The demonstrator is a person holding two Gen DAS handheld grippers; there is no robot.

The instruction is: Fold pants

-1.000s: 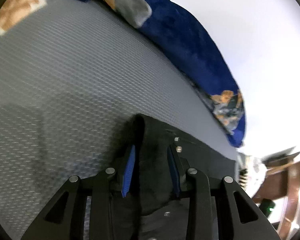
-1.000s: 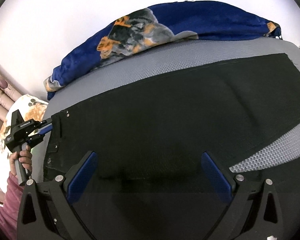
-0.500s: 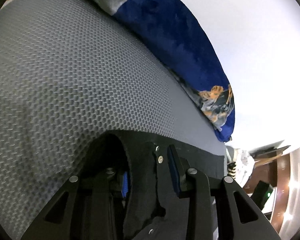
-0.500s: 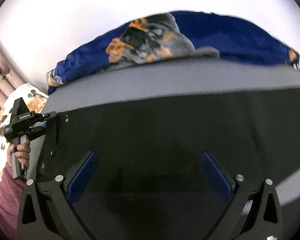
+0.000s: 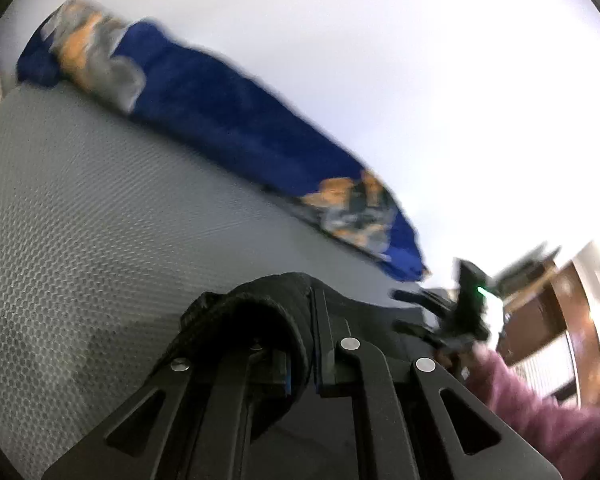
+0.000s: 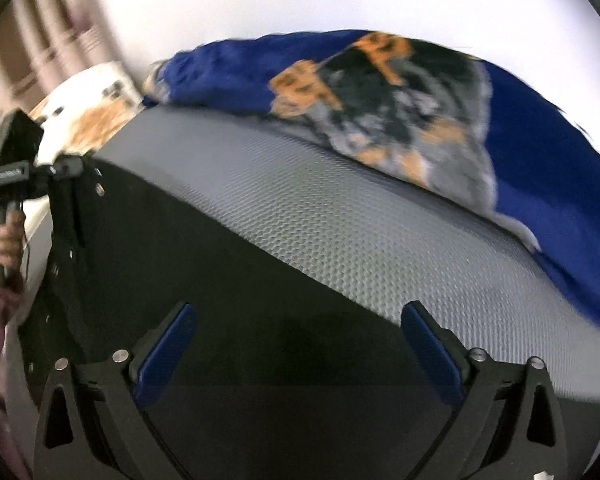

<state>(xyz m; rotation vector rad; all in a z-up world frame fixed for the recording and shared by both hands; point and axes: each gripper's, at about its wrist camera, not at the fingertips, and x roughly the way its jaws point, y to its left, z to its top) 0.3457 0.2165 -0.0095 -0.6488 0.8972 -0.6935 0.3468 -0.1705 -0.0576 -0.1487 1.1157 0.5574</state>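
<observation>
A grey mattress [image 5: 112, 208] with a honeycomb weave fills the lower left. A blue blanket [image 5: 236, 128] with orange and grey patches lies along its far edge, running from 10 o'clock toward 4 o'clock, against a white wall [image 5: 400, 60]. In the right wrist view a floral pillow [image 6: 96, 116] sits at 10 o'clock, touching the blanket's end, curtains [image 6: 40, 40] behind it.

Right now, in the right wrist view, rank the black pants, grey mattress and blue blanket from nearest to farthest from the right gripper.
1. black pants, directly under the right gripper.
2. grey mattress, just beyond.
3. blue blanket, along the far edge.
</observation>
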